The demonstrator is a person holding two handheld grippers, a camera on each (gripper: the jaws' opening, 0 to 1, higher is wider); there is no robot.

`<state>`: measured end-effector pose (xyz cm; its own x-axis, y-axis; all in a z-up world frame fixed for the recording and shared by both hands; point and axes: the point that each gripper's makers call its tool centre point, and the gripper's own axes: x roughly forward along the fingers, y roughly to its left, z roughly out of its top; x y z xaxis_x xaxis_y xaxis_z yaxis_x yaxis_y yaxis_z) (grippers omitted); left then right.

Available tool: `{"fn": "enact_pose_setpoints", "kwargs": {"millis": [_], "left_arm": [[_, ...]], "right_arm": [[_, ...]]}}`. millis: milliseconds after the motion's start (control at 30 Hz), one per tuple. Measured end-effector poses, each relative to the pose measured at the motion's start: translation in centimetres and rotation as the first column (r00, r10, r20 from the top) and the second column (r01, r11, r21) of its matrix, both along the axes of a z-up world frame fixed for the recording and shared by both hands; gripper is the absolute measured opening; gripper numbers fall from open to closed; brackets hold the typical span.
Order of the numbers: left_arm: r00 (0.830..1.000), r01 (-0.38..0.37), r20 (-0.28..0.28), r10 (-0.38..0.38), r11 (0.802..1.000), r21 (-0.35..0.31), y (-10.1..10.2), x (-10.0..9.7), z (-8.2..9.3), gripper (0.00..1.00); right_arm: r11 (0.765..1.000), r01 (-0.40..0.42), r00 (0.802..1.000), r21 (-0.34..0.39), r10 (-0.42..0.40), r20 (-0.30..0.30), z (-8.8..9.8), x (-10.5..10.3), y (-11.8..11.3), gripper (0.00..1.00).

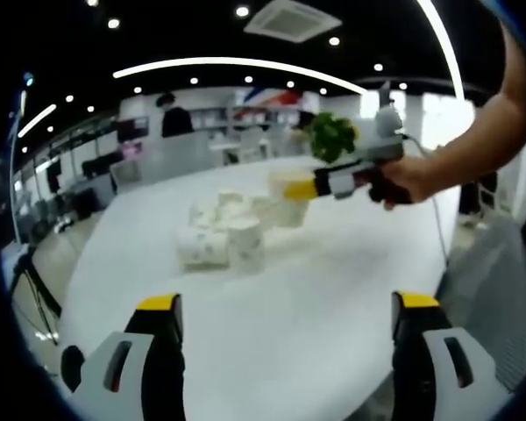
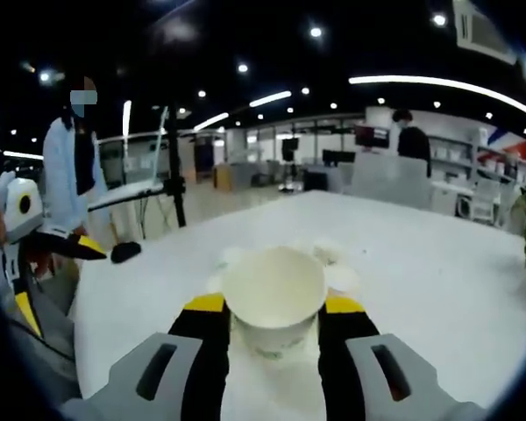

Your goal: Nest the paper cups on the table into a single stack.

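Several white paper cups [image 1: 223, 232] cluster near the middle of the white table [image 1: 316, 298], some upright, some lying on their sides. My left gripper [image 1: 287, 303] hovers short of them, open, with nothing between its yellow-tipped jaws. From the right, my right gripper [image 1: 300, 189] comes in above the far side of the cluster, shut on a paper cup [image 1: 289, 200]. In the right gripper view that held cup [image 2: 274, 298] sits upright between the jaws of the right gripper [image 2: 274, 303], mouth toward the camera. Other cups [image 2: 335, 254] peek out behind it. The left gripper [image 2: 57, 281] shows at the left edge.
A person's arm [image 1: 478, 140] holds the right gripper. A green plant [image 1: 331, 136] stands at the table's far side. A small dark object [image 2: 125, 252] lies near the table edge, and a person [image 2: 70, 167] stands beyond it. Desks and chairs fill the background.
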<state>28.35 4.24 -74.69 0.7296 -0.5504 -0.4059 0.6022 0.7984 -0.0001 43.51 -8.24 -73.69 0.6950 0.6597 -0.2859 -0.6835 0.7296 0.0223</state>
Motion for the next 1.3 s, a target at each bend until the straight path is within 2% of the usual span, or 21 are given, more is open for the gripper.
{"fn": "enact_pose_setpoints", "kwargs": {"millis": [467, 1300], "left_arm": [[1.000, 0.009, -0.011, -0.009, 1.000, 0.001, -0.2, -0.3, -0.3, 0.96], [0.999, 0.030, -0.022, -0.029, 0.999, 0.012, -0.6, -0.8, -0.6, 0.95]], "right_arm": [[0.999, 0.002, 1.000, 0.035, -0.002, -0.001, 0.6, -3.0, 0.1, 0.36], [0.996, -0.093, 0.996, 0.000, 0.093, -0.007, -0.4, -8.5, 1.1, 0.36]]}}
